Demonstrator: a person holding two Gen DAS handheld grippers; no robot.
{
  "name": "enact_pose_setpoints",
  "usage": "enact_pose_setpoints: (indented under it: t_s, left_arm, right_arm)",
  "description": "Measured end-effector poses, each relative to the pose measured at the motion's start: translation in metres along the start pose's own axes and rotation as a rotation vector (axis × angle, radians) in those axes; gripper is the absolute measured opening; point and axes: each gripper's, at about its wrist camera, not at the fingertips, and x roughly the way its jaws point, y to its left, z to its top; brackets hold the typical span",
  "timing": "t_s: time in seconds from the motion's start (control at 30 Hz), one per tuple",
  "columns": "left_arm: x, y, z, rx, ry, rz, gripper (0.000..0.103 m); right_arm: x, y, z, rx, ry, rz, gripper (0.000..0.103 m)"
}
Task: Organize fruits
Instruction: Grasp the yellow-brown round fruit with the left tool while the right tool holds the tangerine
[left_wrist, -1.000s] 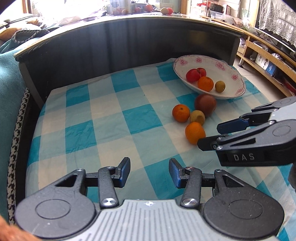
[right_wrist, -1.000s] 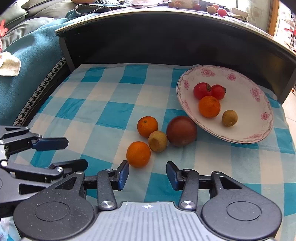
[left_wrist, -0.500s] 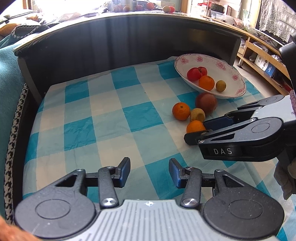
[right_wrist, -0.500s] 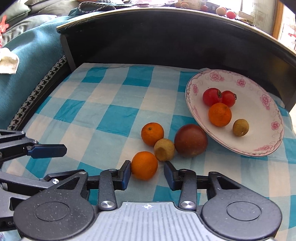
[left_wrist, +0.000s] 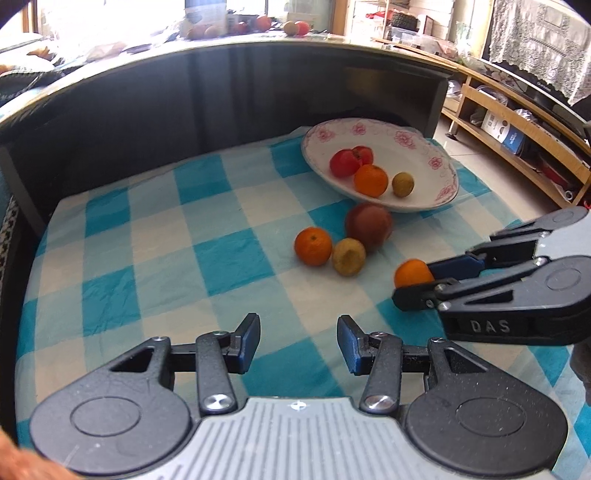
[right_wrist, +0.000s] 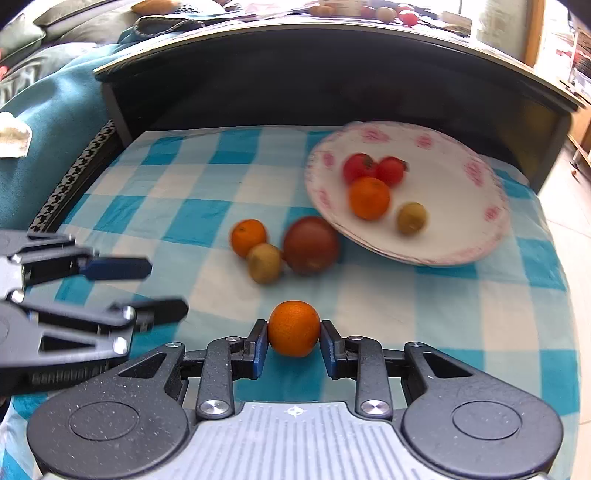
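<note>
1 small orange (right_wrist: 293, 333) clamped between the jaws of the right gripper (right_wrist: 293, 345), pads pressed on its 2 opposite sides at about its widest girth. Probably light and firm, with a dimpled peel giving fair friction; round enough to roll out if squeezed off-centre, soft enough to bruise under hard pressure, so a moderate hold across the middle looks right. Ahead of those jaws: 3 loose fruits on the checked cloth (right_wrist: 192, 221), namely another orange (right_wrist: 248, 236), a small brownish fruit (right_wrist: 264, 263) and a larger dark red one (right_wrist: 311, 244), these last 2 touching. Beyond and to the right, the flowered dish (right_wrist: 461, 236) with 4 fruits already in it. Left gripper (left_wrist: 297, 341) empty, jaws standing apart, nothing between them. Hard to say whether the held orange rests on the cloth or hangs just above it. Dish motion-blurred in the right view; kinds of the smaller fruits uncertain.
</note>
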Motion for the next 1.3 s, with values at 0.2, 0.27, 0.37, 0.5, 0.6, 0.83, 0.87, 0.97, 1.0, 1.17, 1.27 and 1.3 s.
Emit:
enact_pose_setpoints:
  t_s: [0.2,0.27,0.37,0.5,0.6,0.83,0.87,0.97,1.0,1.17,1.27,1.3]
  left_arm:
    - [0.012,-0.016,0.012,0.011,-0.026,-0.023,0.054]
    - [0.017,-0.022,0.014,0.03,-0.028,-0.022,0.055]
    - [0.025,-0.028,0.017,0.046,-0.02,-0.026,0.054]
    - [0.035,-0.032,0.021,0.046,-0.013,-0.028,0.05]
    - [0.041,-0.034,0.026,0.038,-0.015,-0.032,0.047]
    - [0.055,-0.046,0.031,0.072,-0.018,0.005,0.043]
    - [0.055,-0.046,0.03,0.069,-0.018,0.006,0.043]
    - [0.055,-0.046,0.03,0.07,-0.018,0.014,0.041]
    - [0.054,-0.047,0.031,0.071,-0.018,0.019,0.037]
    - [0.05,-0.045,0.028,0.078,-0.008,0.028,0.034]
    - [0.045,-0.043,0.026,0.076,-0.005,0.026,0.034]
    - [0.043,-0.042,0.025,0.075,-0.003,0.024,0.034]
  right_arm:
    - [-0.008,-0.016,-0.008,0.023,0.003,-0.01,0.024]
    - [-0.009,-0.02,-0.009,0.032,0.005,-0.016,0.024]
    - [-0.008,-0.023,-0.011,0.042,0.012,-0.02,0.024]
    - [-0.007,-0.023,-0.009,0.043,0.015,-0.019,0.024]
    - [-0.005,-0.024,-0.009,0.045,0.019,-0.023,0.024]
    - [-0.004,-0.029,-0.009,0.054,0.021,-0.026,0.024]
    - [-0.004,-0.029,-0.009,0.055,0.021,-0.028,0.024]
    - [-0.004,-0.03,-0.009,0.057,0.021,-0.031,0.024]
    - [-0.005,-0.03,-0.009,0.057,0.021,-0.032,0.024]
    - [-0.006,-0.03,-0.009,0.05,0.019,-0.035,0.024]
    - [-0.007,-0.03,-0.008,0.048,0.015,-0.039,0.024]
    - [-0.008,-0.029,-0.008,0.047,0.011,-0.039,0.024]
